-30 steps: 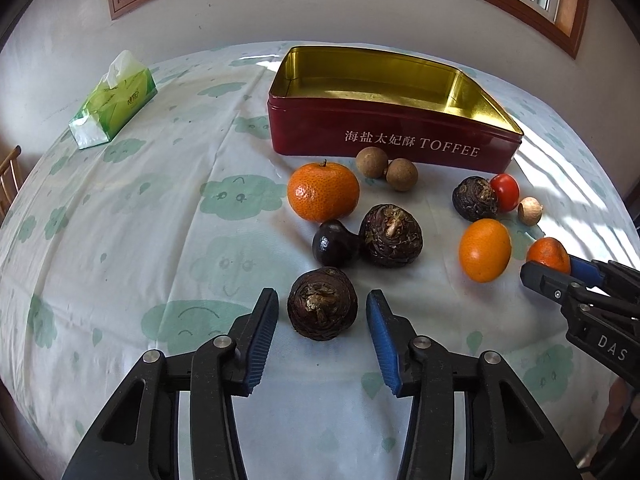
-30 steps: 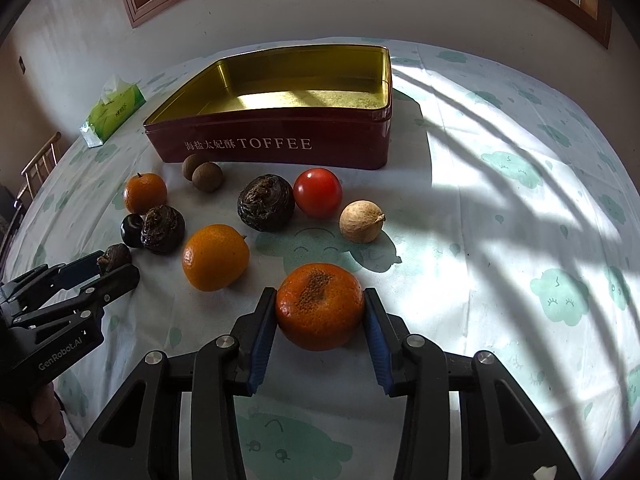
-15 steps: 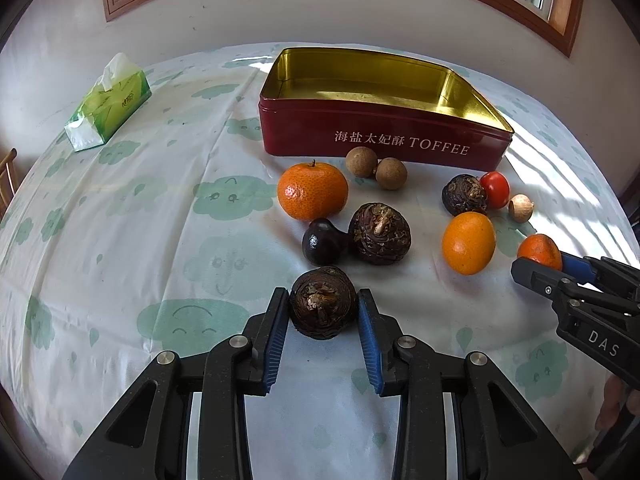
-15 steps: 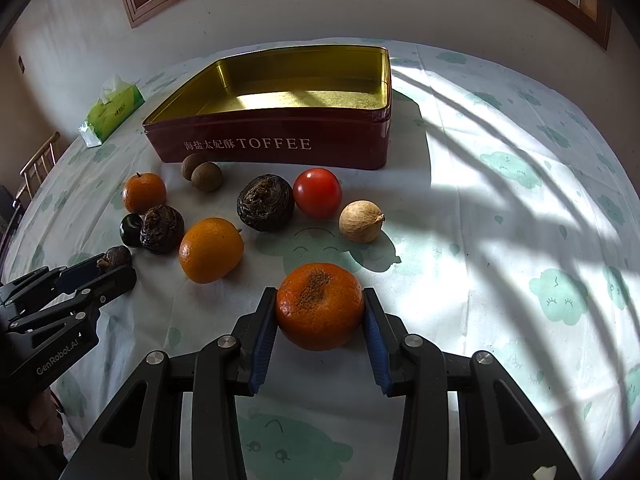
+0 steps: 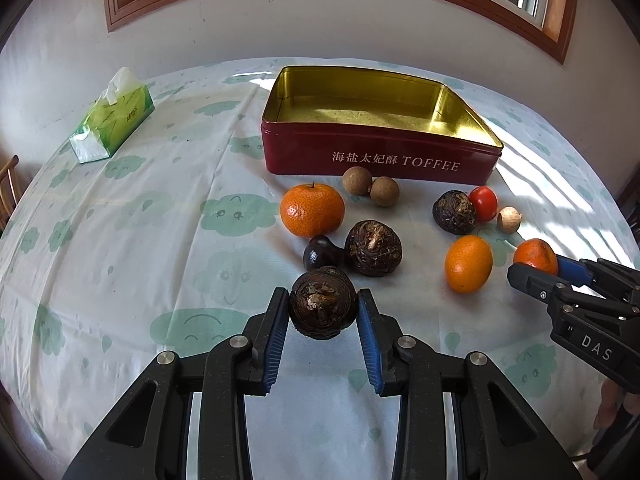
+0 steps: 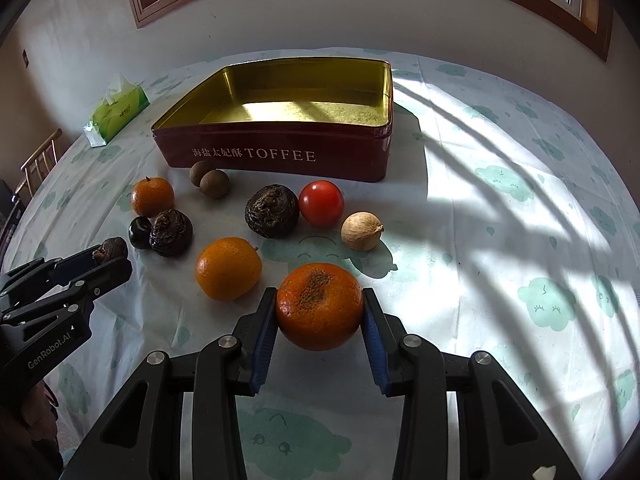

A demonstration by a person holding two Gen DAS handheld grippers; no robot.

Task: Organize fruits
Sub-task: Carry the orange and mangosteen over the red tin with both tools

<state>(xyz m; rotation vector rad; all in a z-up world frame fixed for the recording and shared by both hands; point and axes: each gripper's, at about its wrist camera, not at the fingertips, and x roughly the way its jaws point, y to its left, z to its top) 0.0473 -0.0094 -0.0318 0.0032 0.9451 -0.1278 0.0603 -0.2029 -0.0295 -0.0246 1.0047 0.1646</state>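
My left gripper [image 5: 323,312] is shut on a dark brown wrinkled fruit [image 5: 322,306] and holds it just above the cloth. My right gripper [image 6: 319,312] is shut on an orange mandarin [image 6: 319,305], also lifted a little. The open red toffee tin [image 5: 376,156] with a gold inside stands behind the fruits; it also shows in the right wrist view [image 6: 280,156]. Loose on the cloth lie a mandarin [image 5: 312,210], two brown longans [image 5: 370,186], a small black fruit [image 5: 316,254], two more dark wrinkled fruits [image 5: 374,248], an orange [image 5: 469,264], a red tomato [image 5: 483,203] and a beige nut [image 5: 509,219].
A green tissue pack [image 5: 114,120] lies at the far left of the table. The round table wears a white cloth with green cloud prints [image 5: 120,240]. A wooden chair [image 6: 38,160] stands off the left edge. A wall and window frame are behind.
My left gripper closed on the dark wrinkled fruit and raised it. My right gripper kept hold of the mandarin and lifted it slightly.
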